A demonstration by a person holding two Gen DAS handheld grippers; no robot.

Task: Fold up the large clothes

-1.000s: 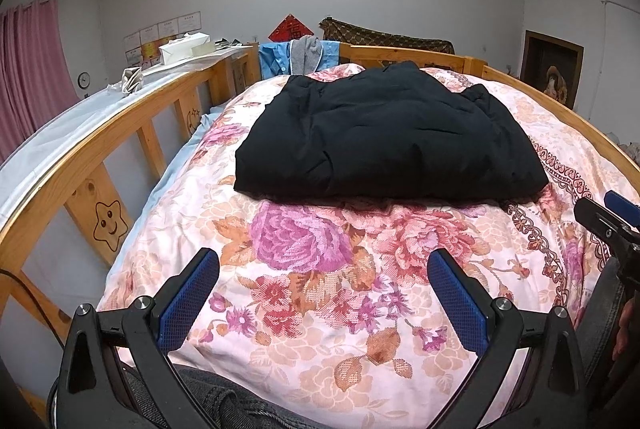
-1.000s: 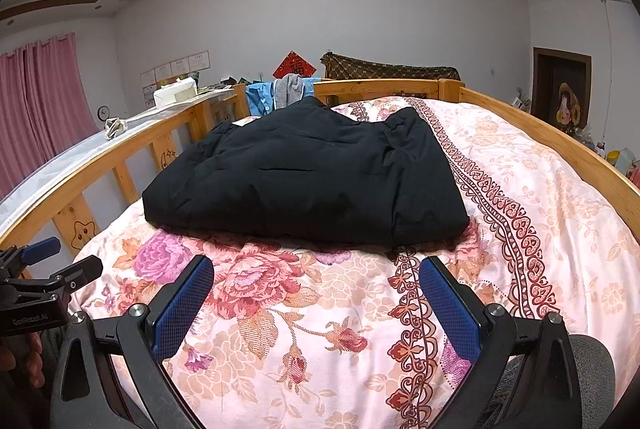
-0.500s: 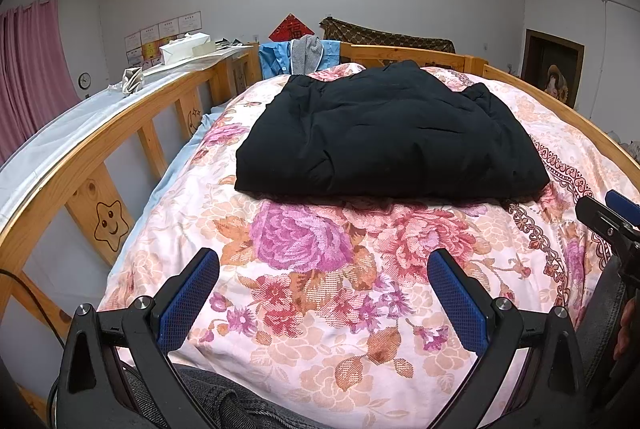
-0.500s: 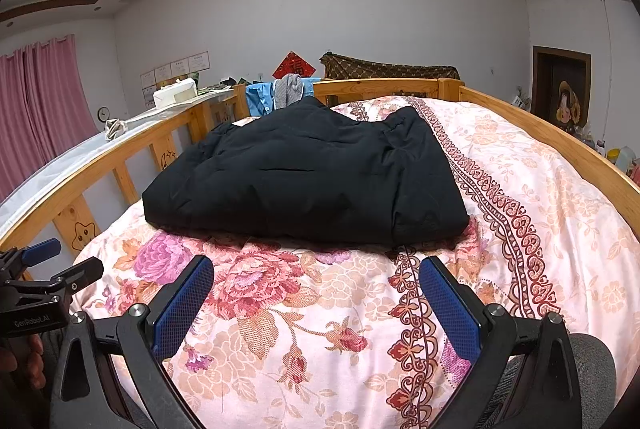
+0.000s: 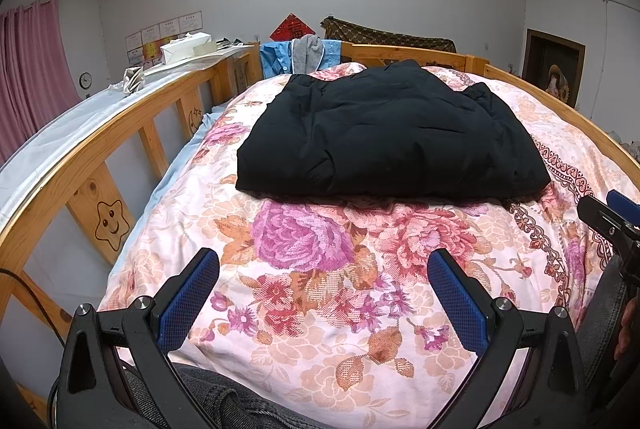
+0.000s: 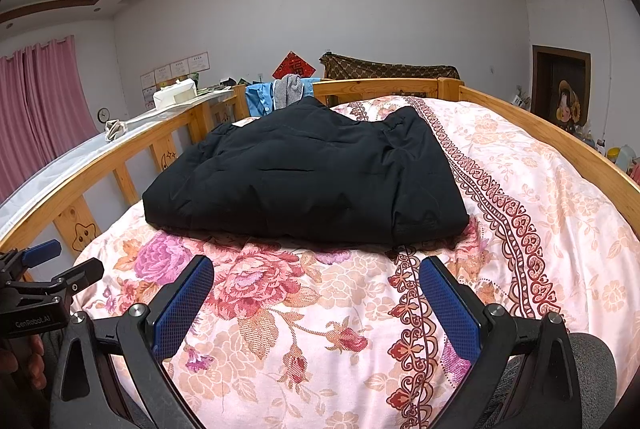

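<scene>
A black padded jacket point(image 5: 384, 137) lies folded into a rough rectangle on the pink floral quilt point(image 5: 320, 269); it also shows in the right wrist view point(image 6: 308, 177). My left gripper point(image 5: 322, 289) is open and empty, held back from the jacket's near edge over the quilt. My right gripper point(image 6: 316, 293) is open and empty, also short of the jacket's near edge. The right gripper shows at the right edge of the left wrist view point(image 5: 612, 217), and the left gripper shows at the left edge of the right wrist view point(image 6: 40, 281).
A wooden bed rail point(image 5: 120, 137) runs along the left, another point(image 6: 560, 145) along the right, with a headboard point(image 6: 376, 89) behind. Blue and grey clothes point(image 5: 296, 55) hang over the headboard. A white shelf with a box point(image 5: 184, 47) lies left of the rail.
</scene>
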